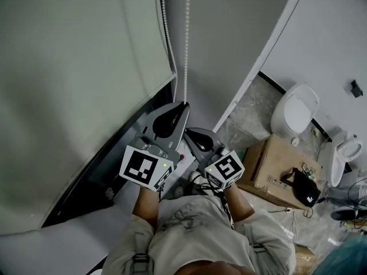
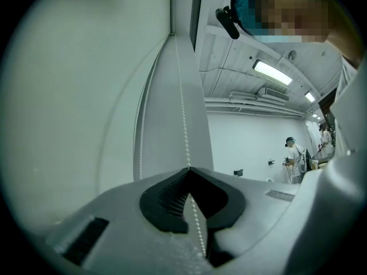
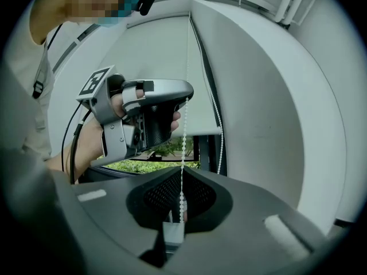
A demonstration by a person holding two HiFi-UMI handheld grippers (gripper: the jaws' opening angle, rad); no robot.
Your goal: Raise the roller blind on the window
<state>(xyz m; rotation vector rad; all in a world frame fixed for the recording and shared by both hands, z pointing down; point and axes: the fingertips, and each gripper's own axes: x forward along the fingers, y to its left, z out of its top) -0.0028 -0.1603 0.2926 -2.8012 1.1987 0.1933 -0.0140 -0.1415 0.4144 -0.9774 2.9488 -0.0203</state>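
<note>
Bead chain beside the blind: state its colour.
White; the bead chain shows best in the right gripper view.

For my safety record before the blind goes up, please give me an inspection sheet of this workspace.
Surface: marbled floor, partly taken up by stored goods.
Job's things: roller blind covers most of the window; greenery shows under its bottom edge; the bead chain hangs in two strands.
Clutter: cardboard box with a black bag on it; white toilet.
Grippers: left gripper shut on one chain strand; right gripper shut on the same strand, below it.
Cables: black cable at the left wrist.
Surroundings: white wall; a person stands far off.
</note>
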